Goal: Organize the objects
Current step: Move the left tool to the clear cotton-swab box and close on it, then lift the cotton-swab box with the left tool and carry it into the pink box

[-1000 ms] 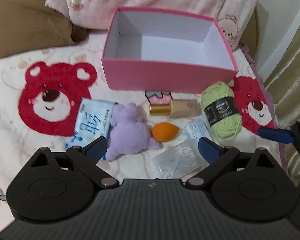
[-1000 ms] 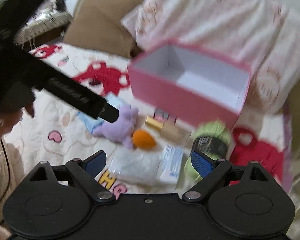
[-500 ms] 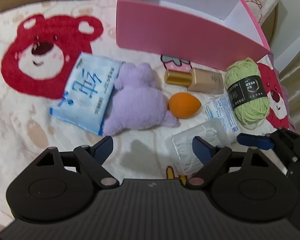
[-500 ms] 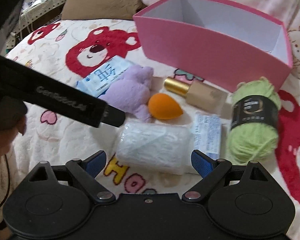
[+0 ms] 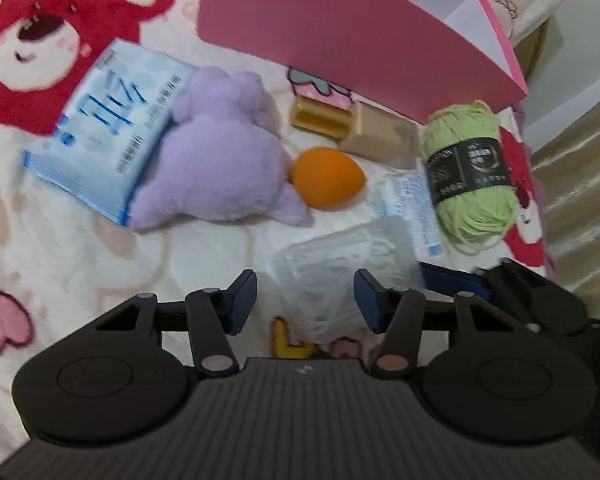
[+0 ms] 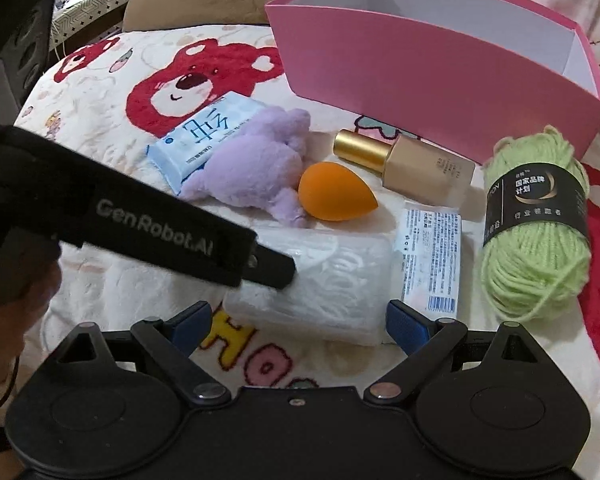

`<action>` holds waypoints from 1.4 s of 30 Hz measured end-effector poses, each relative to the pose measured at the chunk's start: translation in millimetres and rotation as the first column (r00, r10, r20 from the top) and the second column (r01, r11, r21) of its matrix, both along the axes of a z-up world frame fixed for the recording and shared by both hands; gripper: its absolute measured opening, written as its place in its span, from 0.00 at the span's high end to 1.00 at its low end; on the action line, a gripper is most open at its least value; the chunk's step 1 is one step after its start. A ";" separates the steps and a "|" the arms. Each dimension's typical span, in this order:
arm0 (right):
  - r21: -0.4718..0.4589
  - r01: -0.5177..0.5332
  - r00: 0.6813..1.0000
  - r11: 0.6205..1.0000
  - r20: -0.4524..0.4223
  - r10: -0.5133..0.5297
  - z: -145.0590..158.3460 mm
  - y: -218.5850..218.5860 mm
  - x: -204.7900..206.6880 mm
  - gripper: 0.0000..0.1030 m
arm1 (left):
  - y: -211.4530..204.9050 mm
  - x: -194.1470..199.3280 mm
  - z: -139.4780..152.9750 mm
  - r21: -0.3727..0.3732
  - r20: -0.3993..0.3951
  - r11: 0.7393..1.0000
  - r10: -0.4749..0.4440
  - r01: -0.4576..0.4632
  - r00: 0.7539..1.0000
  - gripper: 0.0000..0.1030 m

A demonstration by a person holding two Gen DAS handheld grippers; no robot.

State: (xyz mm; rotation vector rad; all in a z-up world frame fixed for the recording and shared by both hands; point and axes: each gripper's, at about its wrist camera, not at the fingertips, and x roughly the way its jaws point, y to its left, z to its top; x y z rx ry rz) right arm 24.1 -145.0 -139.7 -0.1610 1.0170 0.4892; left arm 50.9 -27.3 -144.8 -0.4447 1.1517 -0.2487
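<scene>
A clear plastic pack of white swabs (image 5: 340,268) lies on the bear-print blanket (image 5: 80,264) at the near edge of the row of objects. My left gripper (image 5: 305,292) is low over it and its jaws are closing, with the pack between them; a gap shows at the left pad. My right gripper (image 6: 300,320) is open and straddles the same pack (image 6: 324,280) from the near side. The left gripper's finger (image 6: 272,266) rests at the pack's top left corner. The open pink box (image 6: 420,72) stands behind.
Behind the pack lie a blue tissue pack (image 6: 204,136), a purple plush (image 6: 252,160), an orange sponge (image 6: 332,192), a gold-capped foundation bottle (image 6: 404,160), a flat printed sachet (image 6: 430,252) and green yarn (image 6: 536,220). Pillows lie behind the box.
Both grippers have come down toward the blanket and closer to the clear pack. The left jaws have narrowed around it. The right jaws have stayed wide.
</scene>
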 end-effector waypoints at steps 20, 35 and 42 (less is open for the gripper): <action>0.010 0.030 0.997 1.000 0.074 -0.030 27.0 7.7 -10.2 0.09 | 18.8 -21.0 31.2 -0.027 0.072 0.999 -0.044 0.046 0.996 0.56; 0.099 0.062 0.991 0.993 0.115 -0.073 73.4 4.4 -9.3 0.10 | 30.8 -29.2 81.2 -0.006 0.198 0.995 -0.092 0.096 0.976 0.56; 0.098 0.028 0.985 0.995 0.168 -0.045 96.3 8.5 -1.6 0.10 | 37.9 -21.1 104.9 0.010 0.246 0.995 -0.102 0.103 0.964 0.56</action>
